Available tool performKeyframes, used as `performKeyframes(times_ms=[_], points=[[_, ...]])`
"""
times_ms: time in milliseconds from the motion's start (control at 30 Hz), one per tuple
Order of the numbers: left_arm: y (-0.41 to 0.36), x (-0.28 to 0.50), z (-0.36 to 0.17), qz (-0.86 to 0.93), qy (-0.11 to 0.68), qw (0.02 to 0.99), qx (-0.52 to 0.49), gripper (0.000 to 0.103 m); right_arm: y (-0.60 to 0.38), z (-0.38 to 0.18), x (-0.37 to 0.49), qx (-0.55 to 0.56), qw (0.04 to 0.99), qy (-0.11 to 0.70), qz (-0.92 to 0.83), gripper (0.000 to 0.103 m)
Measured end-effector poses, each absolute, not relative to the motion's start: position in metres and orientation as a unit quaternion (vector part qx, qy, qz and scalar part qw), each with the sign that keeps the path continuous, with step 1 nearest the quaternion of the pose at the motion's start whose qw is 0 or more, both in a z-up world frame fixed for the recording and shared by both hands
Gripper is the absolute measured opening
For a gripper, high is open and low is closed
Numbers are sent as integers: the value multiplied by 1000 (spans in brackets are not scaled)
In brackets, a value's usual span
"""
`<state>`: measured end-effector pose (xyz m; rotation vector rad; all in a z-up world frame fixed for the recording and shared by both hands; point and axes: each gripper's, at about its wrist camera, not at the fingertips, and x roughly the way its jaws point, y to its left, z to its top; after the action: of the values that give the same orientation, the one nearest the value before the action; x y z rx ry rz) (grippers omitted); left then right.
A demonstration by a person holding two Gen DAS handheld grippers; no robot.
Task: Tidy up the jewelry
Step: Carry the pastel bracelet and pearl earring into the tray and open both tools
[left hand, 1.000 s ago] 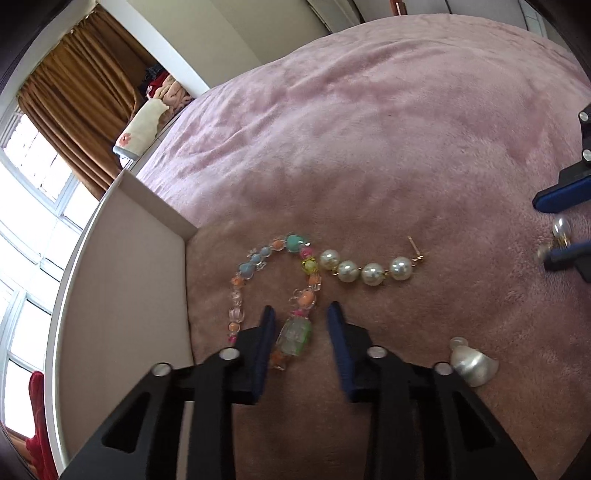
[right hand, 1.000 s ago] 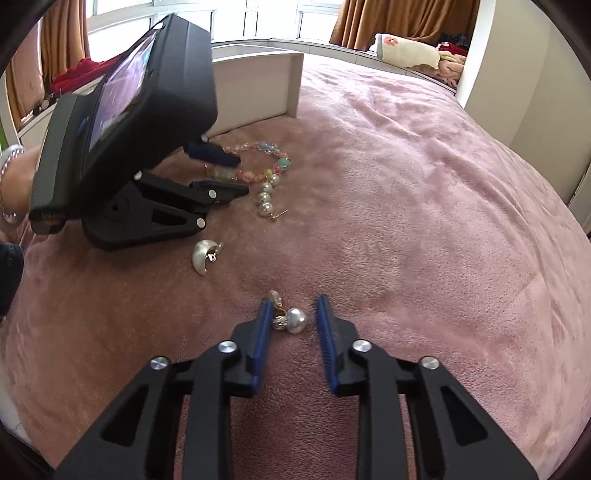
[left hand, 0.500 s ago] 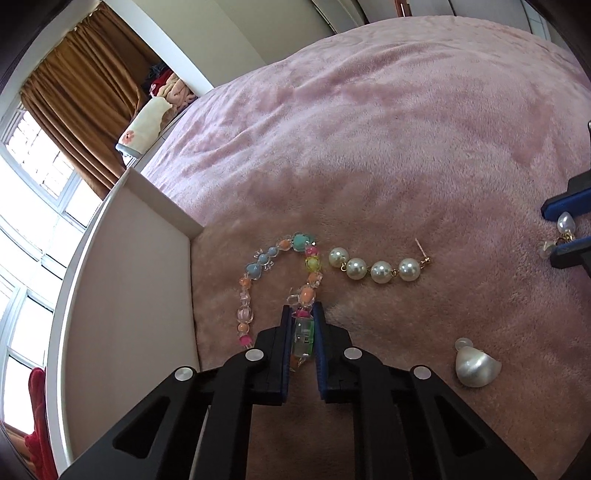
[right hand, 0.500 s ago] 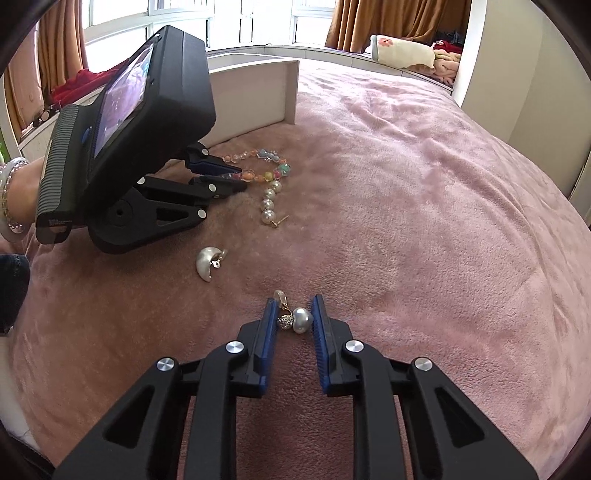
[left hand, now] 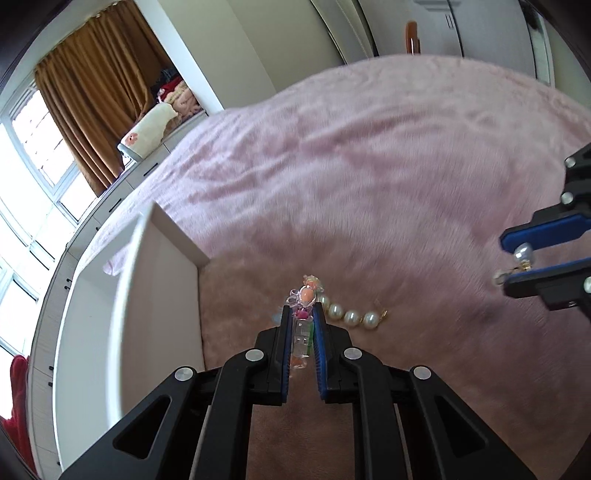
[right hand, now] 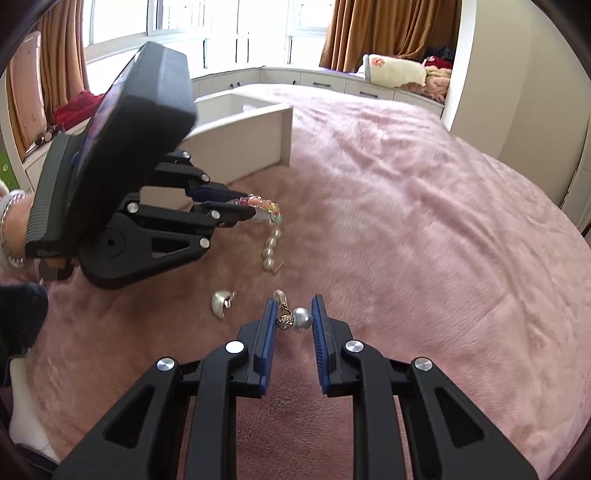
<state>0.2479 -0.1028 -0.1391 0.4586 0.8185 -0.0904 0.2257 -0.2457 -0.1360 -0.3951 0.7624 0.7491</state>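
A pink plush bedspread (right hand: 406, 221) fills the room's middle, with brown curtains (right hand: 391, 33) and windows at the far side.

A white open box (right hand: 243, 136) stands at the far left, just beyond the left gripper (left hand: 301, 314), whose fingers are clenched on a colourful bead bracelet (left hand: 303, 325). A pearl strand (right hand: 269, 247) trails from the bracelet down to the spread. The right gripper (right hand: 294, 314) pinches a pearl drop earring (right hand: 295, 318). A shell-shaped earring (right hand: 221, 304) lies loose on the spread, near left of it.
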Motion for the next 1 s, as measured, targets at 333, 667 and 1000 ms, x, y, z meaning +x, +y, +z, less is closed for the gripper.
performKeyframes(times_ms=[333,667,1000], points=[[-101,231,-66,-74,355,920,146,16,-244,-71,219,-181,864,319,346,19],[-62,209,13,-69,298,947,103,16,-216,-15,208,-184,874,279,351,19],[16,193,41,-12,288,952,104,16,-148,31,211,-182,872,239,386,19]])
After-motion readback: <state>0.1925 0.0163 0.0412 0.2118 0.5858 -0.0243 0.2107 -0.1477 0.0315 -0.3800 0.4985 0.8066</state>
